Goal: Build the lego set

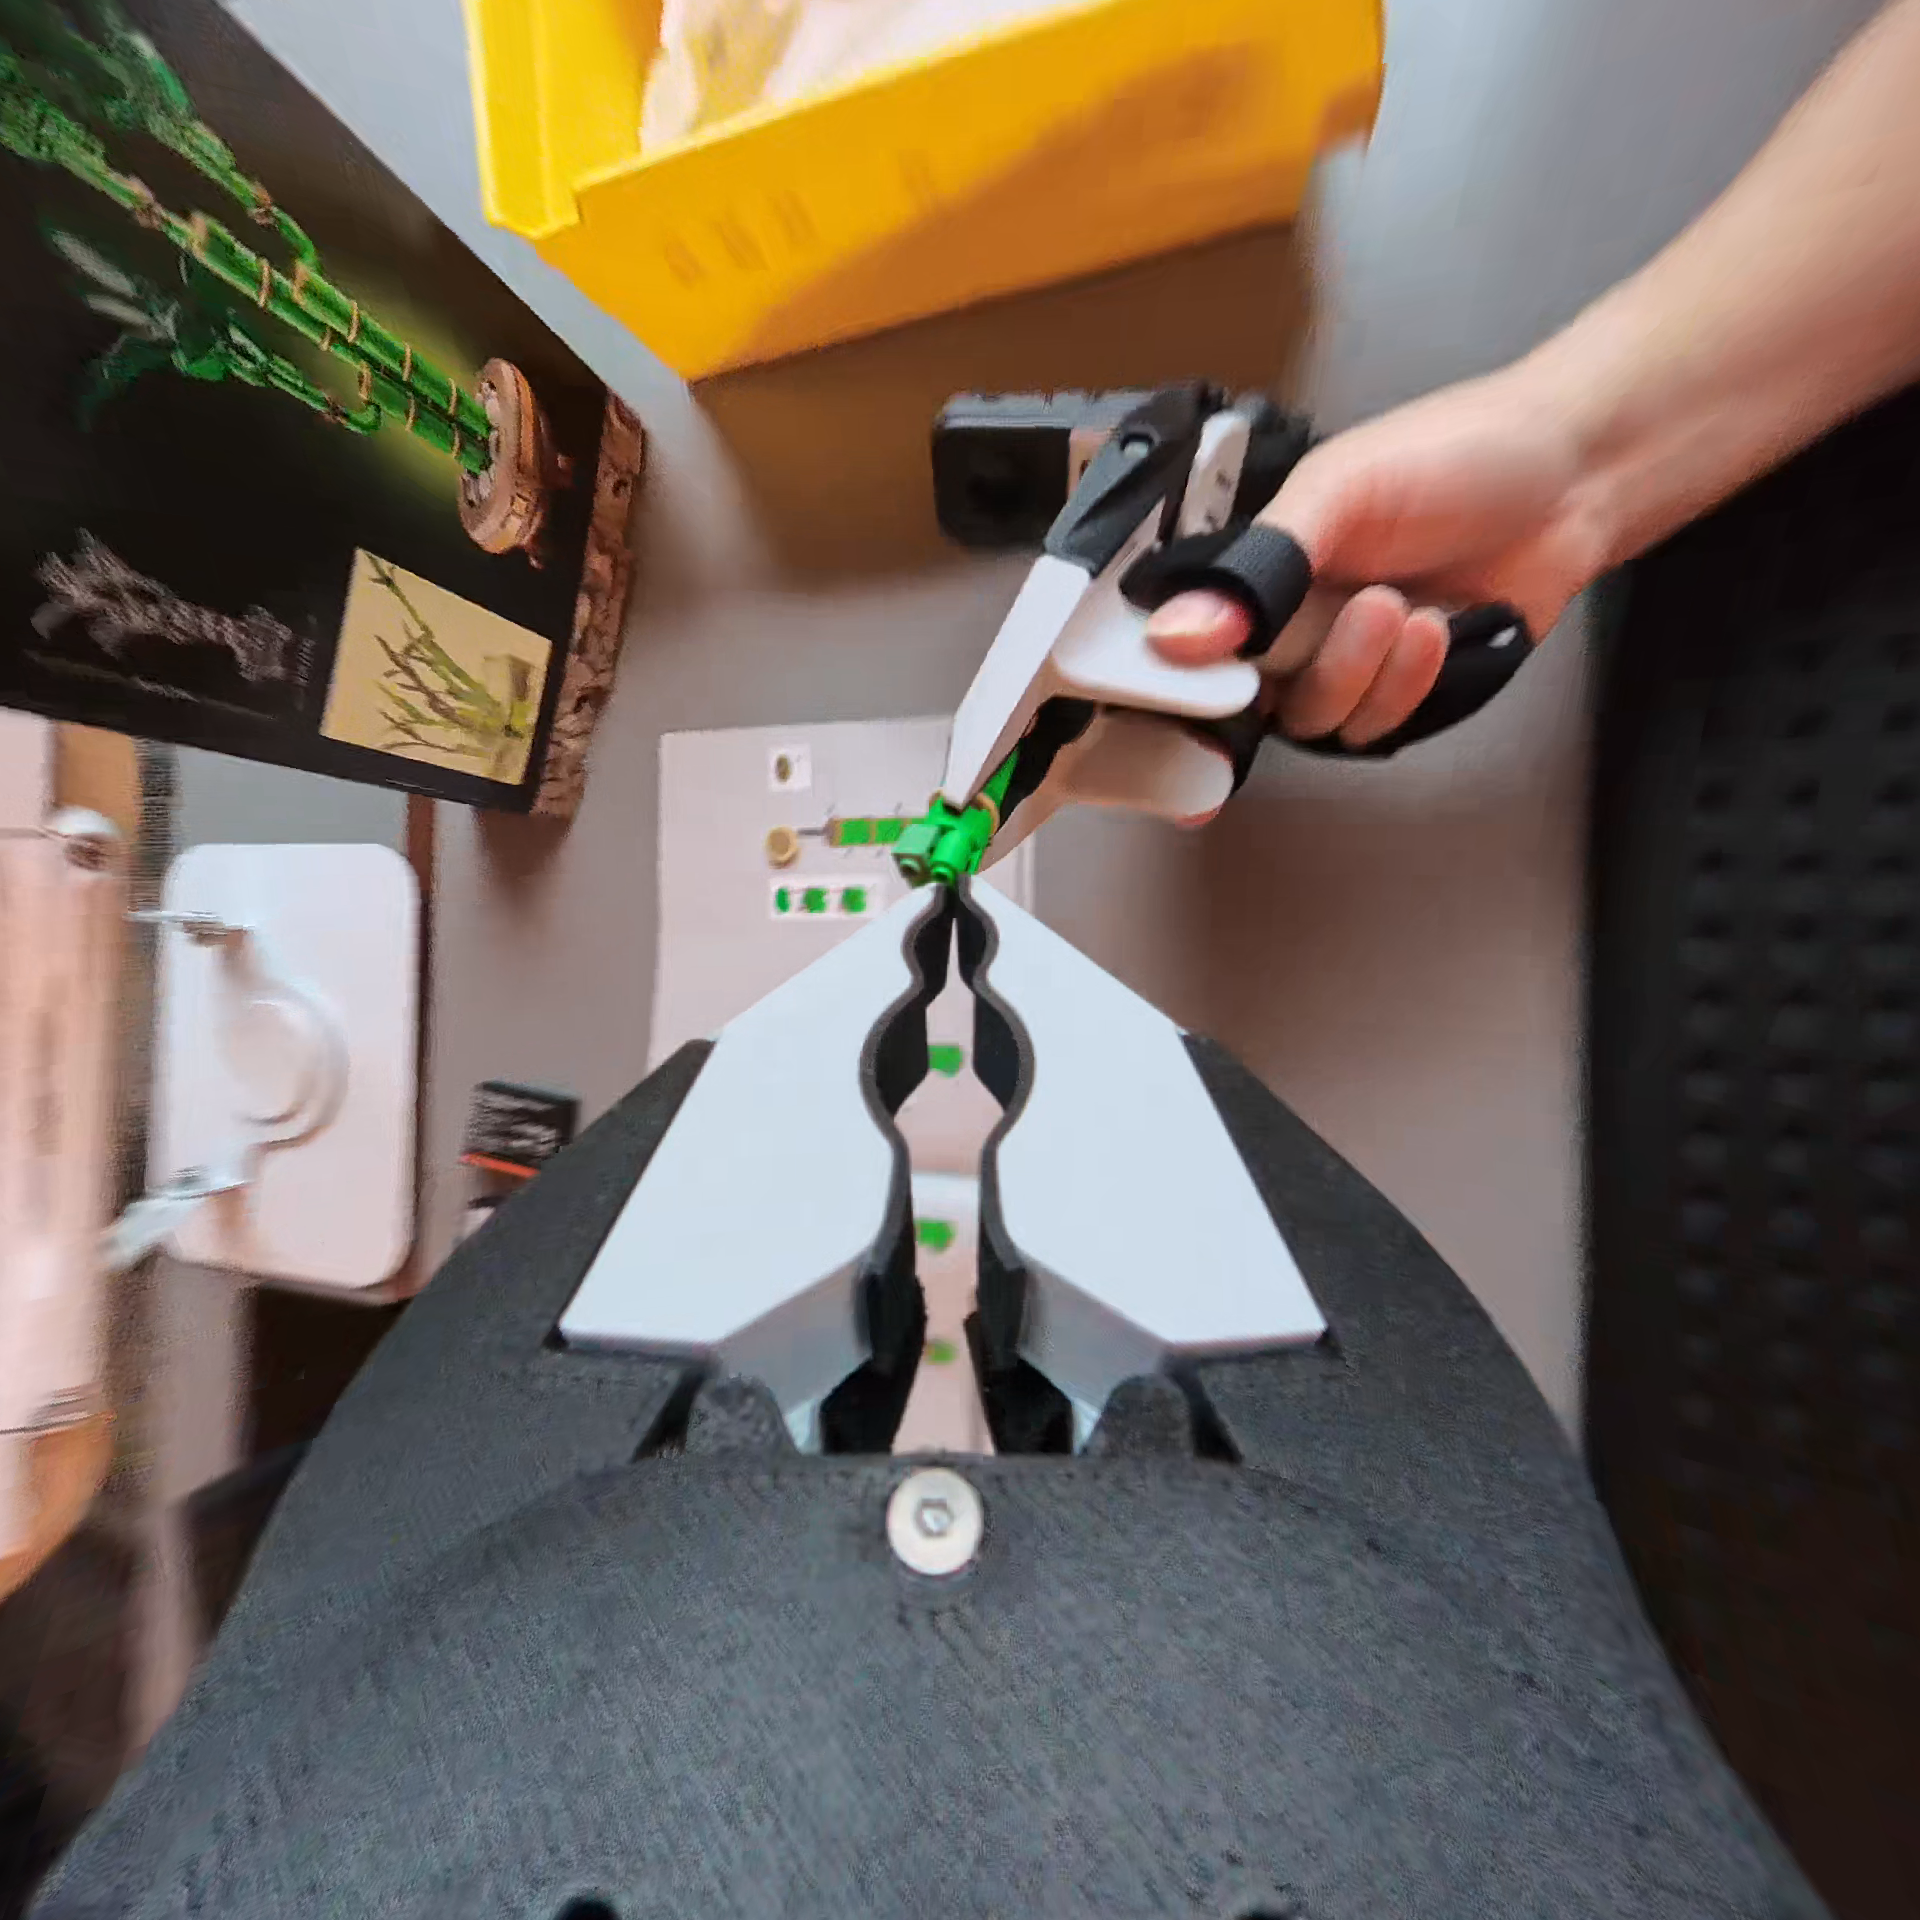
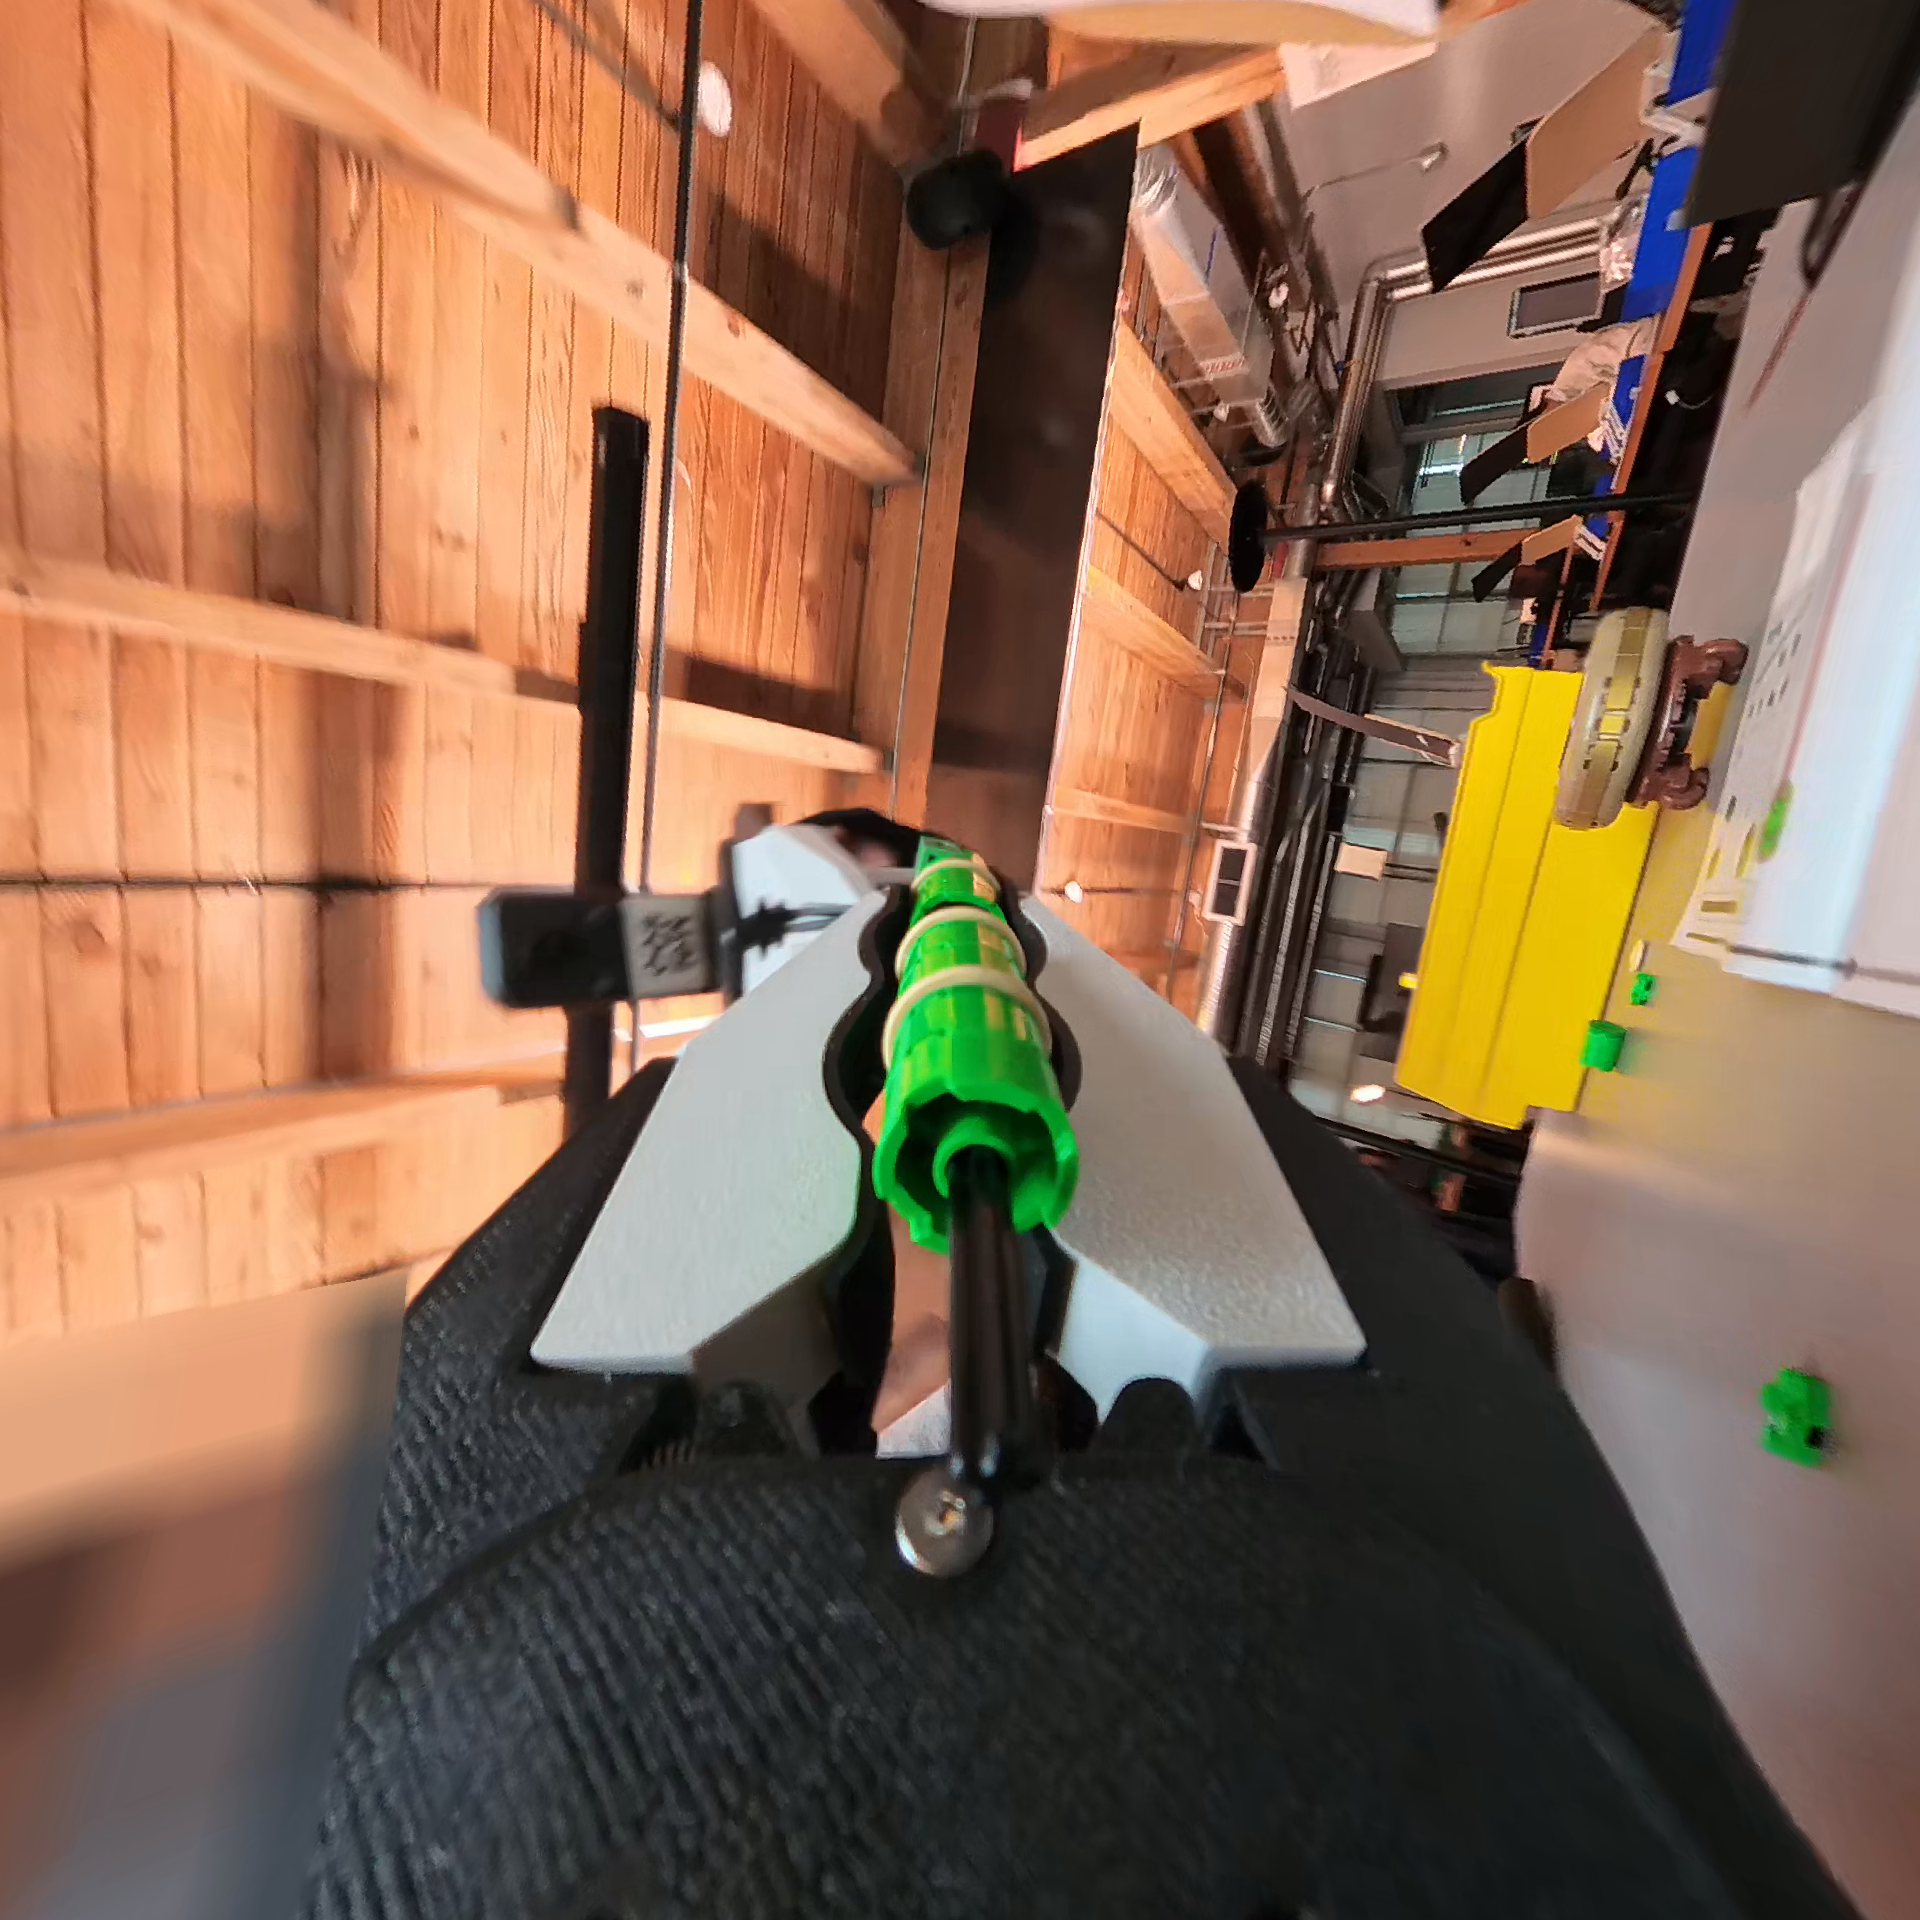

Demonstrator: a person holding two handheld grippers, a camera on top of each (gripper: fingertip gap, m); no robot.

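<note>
Your right gripper (image 2: 961,904) is clamped along a green bamboo stalk (image 2: 961,1039) with tan rings, a black rod sticking out its near end, at the centre of the right wrist frame. Your left gripper (image 1: 951,894) is pressed nearly together just below the stalk's green tip (image 1: 940,847), mid-frame above the instruction sheet (image 1: 727,831); whether it pinches anything, you cannot tell.

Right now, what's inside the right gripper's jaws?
The right gripper is shut on a green stalk with tan rings, a black axle sticking out behind. Its front end is hidden here.
</note>
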